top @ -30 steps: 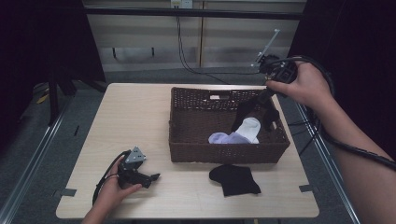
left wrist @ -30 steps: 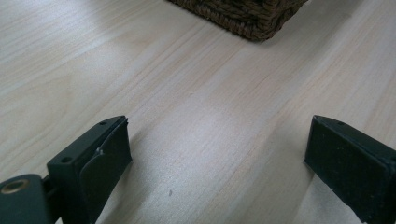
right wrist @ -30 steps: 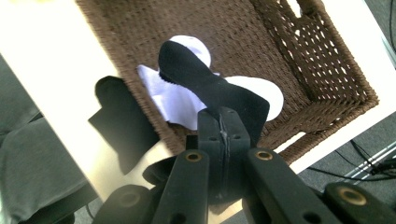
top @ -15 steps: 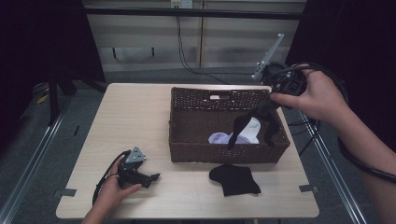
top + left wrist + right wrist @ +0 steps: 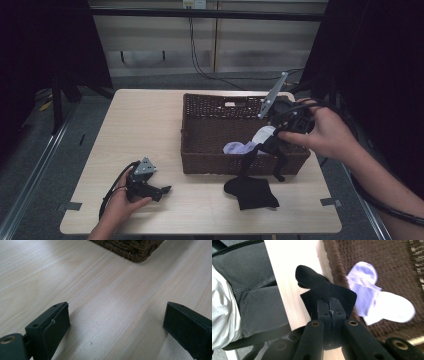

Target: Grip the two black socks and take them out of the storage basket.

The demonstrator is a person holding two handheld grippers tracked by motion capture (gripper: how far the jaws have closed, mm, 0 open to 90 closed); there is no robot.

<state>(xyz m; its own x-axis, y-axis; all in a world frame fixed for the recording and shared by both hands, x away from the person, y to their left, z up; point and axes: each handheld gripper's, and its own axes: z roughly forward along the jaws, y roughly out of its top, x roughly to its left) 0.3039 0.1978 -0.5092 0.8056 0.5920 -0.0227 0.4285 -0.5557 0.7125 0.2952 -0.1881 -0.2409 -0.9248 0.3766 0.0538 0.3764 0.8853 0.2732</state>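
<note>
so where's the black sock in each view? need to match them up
High view: black sock hangs from the right gripper, its lower end on the table in front of the wicker basket.
Left gripper view: not in it; a corner of the basket at the top.
Right gripper view: centre, sock clamped in the shut jaws.
Shared landmark: the wicker basket.

No text, label, brand, number or sign can be read in these pictures. A small pale tag (image 5: 230, 104) sits on the far inner wall of the wicker basket (image 5: 200, 150), but it is too small and blurred to tell if something is written on it.
</note>
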